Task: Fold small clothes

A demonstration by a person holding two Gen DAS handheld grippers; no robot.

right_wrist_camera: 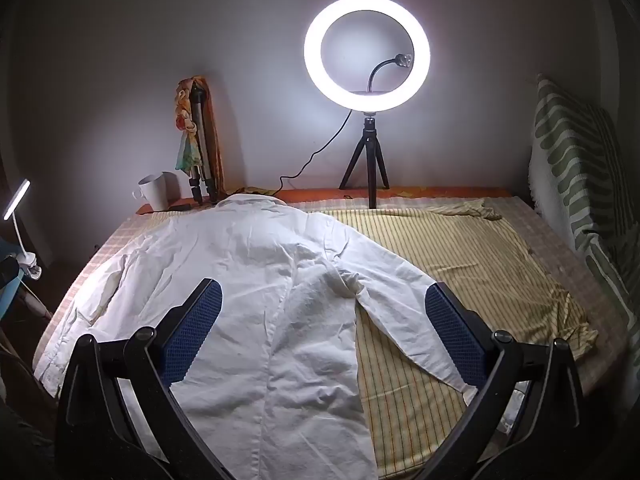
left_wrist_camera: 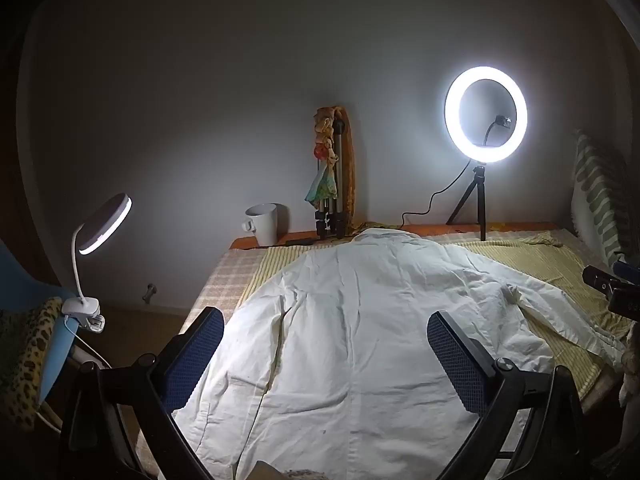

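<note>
You have not begun folding yet, as far as these views show: the crumpled white cotton long-sleeved shirt [right_wrist_camera: 248, 280] lies spread flat, back side up, on the bed with the yellow striped cover [right_wrist_camera: 480, 264], its collar toward the far edge near the wall and its hem toward you at the near edge. In the right wrist view one sleeve runs out diagonally toward the near right part of the bed, still extended, and the other lies along the left edge, partly bunched beside the body. No fold is visible in body or sleeves. Your left tongs [left_wrist_camera: 324, 356] hover over the lower middle of the shirt, fingers spread wide and pinching nothing; your right tongs [right_wrist_camera: 324, 328] hang over the seam where the right sleeve meets the body, likewise spread and empty. So the whole job looks to remain: both sleeves brought in, the sides folded, then the length halved. At the far edge stand a white ceramic mug [left_wrist_camera: 262, 224], a folded tripod draped with a coloured scarf [left_wrist_camera: 332, 172] and a glowing ring light on a small black tripod [right_wrist_camera: 366, 54], all well apart from the sleeves.
</note>
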